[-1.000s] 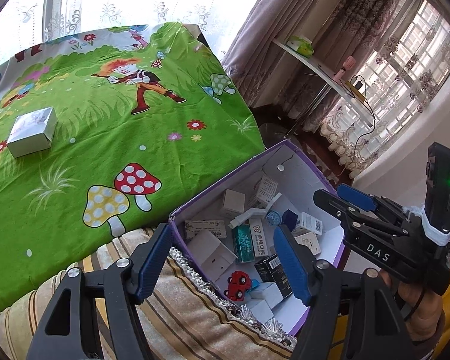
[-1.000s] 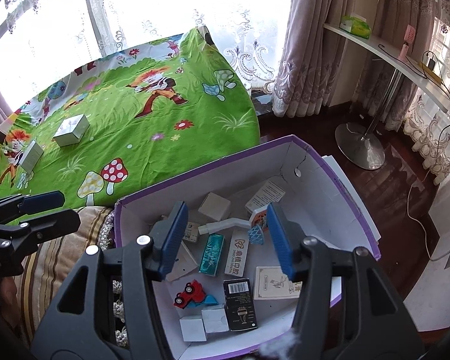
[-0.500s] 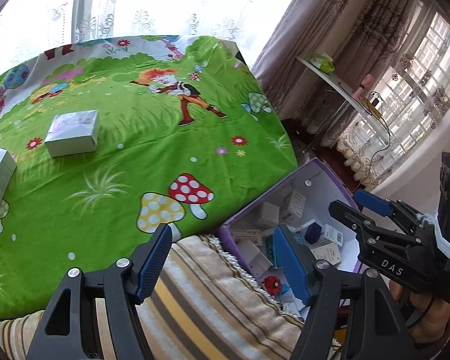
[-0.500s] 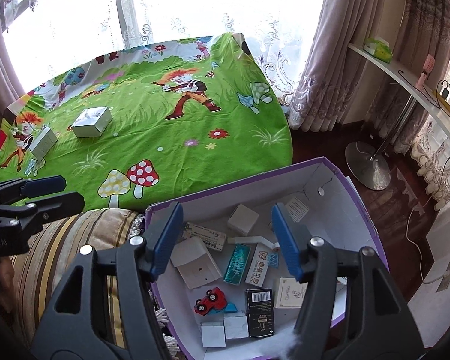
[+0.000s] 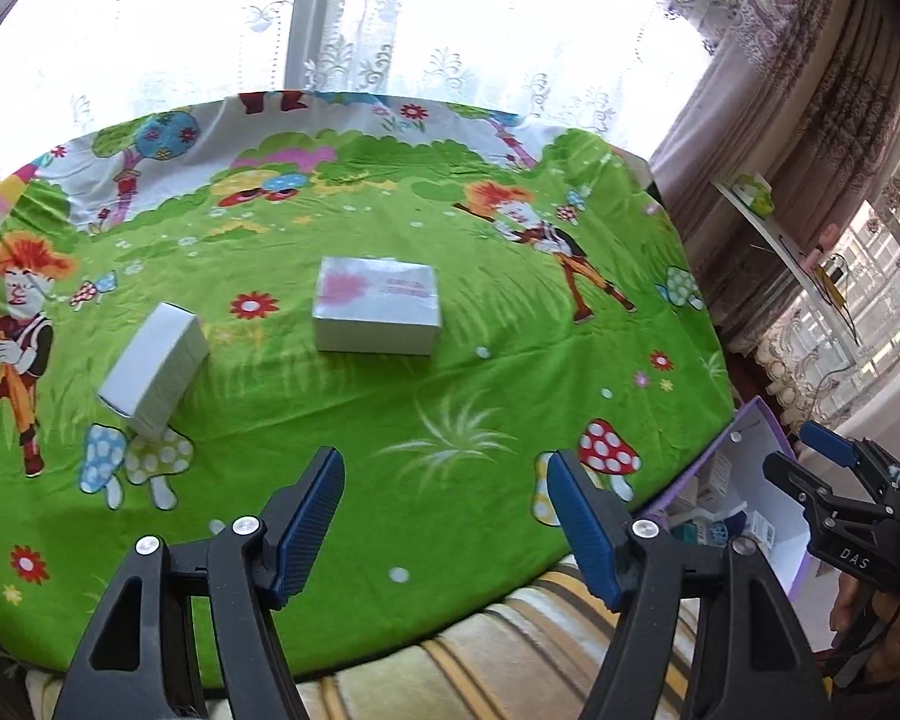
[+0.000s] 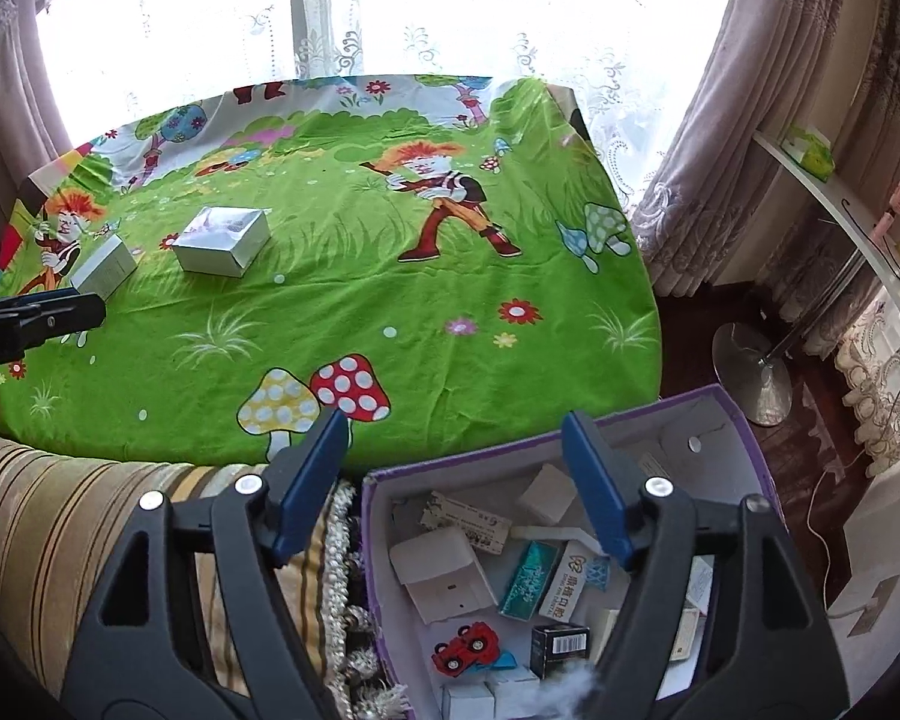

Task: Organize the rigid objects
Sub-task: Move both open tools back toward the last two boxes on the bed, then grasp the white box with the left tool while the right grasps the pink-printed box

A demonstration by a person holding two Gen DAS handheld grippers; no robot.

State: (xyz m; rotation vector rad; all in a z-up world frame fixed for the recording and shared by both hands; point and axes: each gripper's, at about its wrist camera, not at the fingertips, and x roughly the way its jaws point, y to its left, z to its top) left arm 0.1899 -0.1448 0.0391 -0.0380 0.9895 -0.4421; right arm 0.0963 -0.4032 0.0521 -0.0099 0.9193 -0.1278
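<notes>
- Tablecloth [image 5: 390, 408], green with cartoon mushrooms, fills mid-frame.
- Purple storage box [image 6: 744, 420], lower right, holds a red toy car [image 6: 465, 648] and cartons.
- Left gripper [image 5: 444, 510] and right gripper [image 6: 456, 480]: both spread wide, empty.
- Silver box [image 5: 377, 313] sits centre; white box [image 5: 153, 369] at left, apart.

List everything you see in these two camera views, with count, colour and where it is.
silvery box: 1, silver with pink print, mid tablecloth
white box: 1, white, tablecloth, left of the silvery box
tablecloth: 1, green cartoon print, covering the table
storage box: 1, purple outside, white inside, right of the table, holding small cartons
toy car: 1, red, inside the storage box
striped cushion: 1, beige-brown, near edge
left gripper: 1, black with blue pads, open, empty
right gripper: 1, same, open, empty
</notes>
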